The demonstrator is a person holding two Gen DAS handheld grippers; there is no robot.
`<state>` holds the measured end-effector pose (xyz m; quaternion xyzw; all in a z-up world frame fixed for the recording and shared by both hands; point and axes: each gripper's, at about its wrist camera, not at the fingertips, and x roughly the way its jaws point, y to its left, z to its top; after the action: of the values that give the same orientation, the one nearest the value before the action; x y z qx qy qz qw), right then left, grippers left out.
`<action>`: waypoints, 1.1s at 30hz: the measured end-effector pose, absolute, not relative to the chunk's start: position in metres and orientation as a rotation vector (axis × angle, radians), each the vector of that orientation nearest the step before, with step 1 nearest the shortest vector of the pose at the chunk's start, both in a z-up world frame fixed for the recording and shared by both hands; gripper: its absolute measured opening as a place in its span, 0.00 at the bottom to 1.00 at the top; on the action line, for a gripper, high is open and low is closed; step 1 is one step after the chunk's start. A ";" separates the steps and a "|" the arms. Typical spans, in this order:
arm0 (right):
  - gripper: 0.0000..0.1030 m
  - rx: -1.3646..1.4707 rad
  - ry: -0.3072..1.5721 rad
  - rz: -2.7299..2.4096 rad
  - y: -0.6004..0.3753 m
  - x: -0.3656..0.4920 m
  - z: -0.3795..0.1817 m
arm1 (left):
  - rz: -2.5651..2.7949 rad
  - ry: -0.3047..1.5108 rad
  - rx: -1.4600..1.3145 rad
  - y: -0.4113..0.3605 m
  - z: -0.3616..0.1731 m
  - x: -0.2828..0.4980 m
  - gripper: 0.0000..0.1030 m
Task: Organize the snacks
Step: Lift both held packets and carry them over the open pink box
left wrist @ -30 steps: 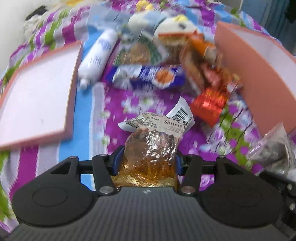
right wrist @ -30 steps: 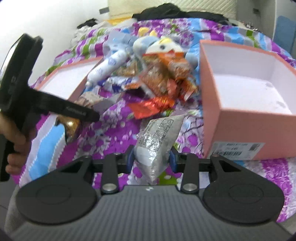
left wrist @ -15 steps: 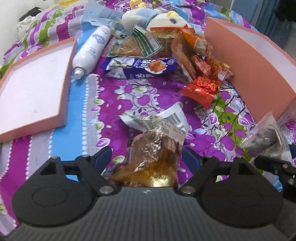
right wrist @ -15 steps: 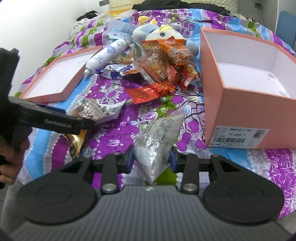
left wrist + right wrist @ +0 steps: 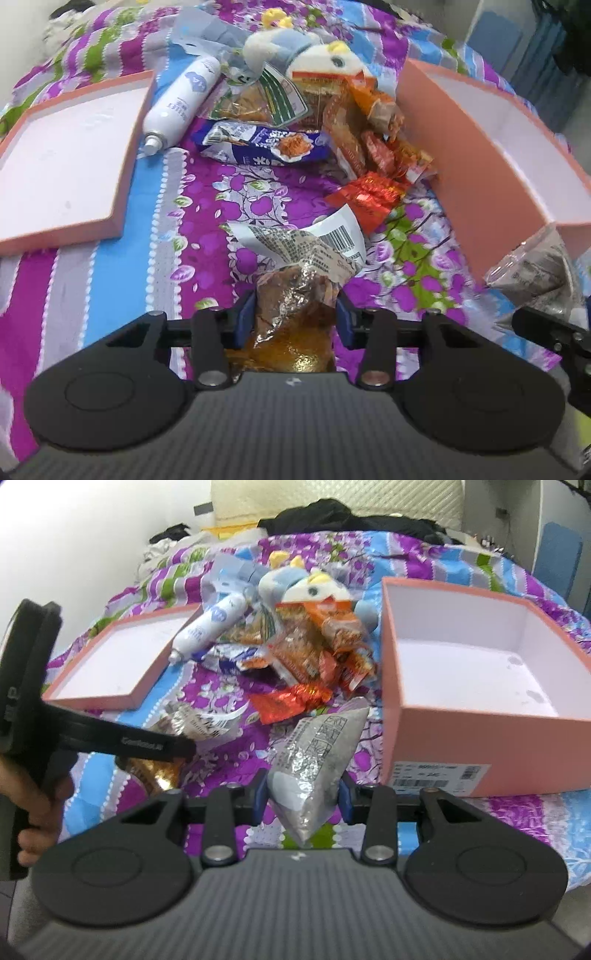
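Observation:
My left gripper (image 5: 295, 317) is shut on a gold foil shrimp snack bag (image 5: 295, 295) with a white barcode top, held low over the bedspread. My right gripper (image 5: 301, 794) is shut on a silver snack bag (image 5: 314, 753), held in front of the deep pink box (image 5: 476, 738). The left gripper and its gold bag (image 5: 155, 771) show at the left of the right wrist view. A pile of snacks (image 5: 354, 147) lies on the bed between the pink lid (image 5: 66, 166) and the pink box (image 5: 480, 166).
A white spray bottle (image 5: 181, 103), a blue snack pack (image 5: 262, 144), a red foil packet (image 5: 365, 195) and a plush toy (image 5: 303, 51) lie among the pile. Dark clothes (image 5: 332, 513) lie at the far end of the bed. A blue chair (image 5: 557, 557) stands at the right.
The left jaws opened half a second ago and have closed on the gold bag again. The right gripper has kept hold of the silver bag and shifted slightly.

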<state>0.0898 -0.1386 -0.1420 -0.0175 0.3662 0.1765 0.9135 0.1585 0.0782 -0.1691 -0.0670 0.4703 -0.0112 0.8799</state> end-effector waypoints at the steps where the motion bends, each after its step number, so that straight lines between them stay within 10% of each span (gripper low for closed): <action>1: 0.40 -0.031 0.747 0.360 -0.141 0.087 -0.138 | -0.020 0.978 -0.151 0.077 -0.162 0.154 0.48; 33: 0.40 0.075 0.548 0.165 -0.256 0.056 -0.033 | -0.208 0.789 -0.162 -0.058 -0.008 0.124 0.48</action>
<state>0.0562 -0.2560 -0.0328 0.0368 0.2700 0.0813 0.9587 0.1240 -0.0581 -0.0077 -0.0785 0.3832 -0.1011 0.9147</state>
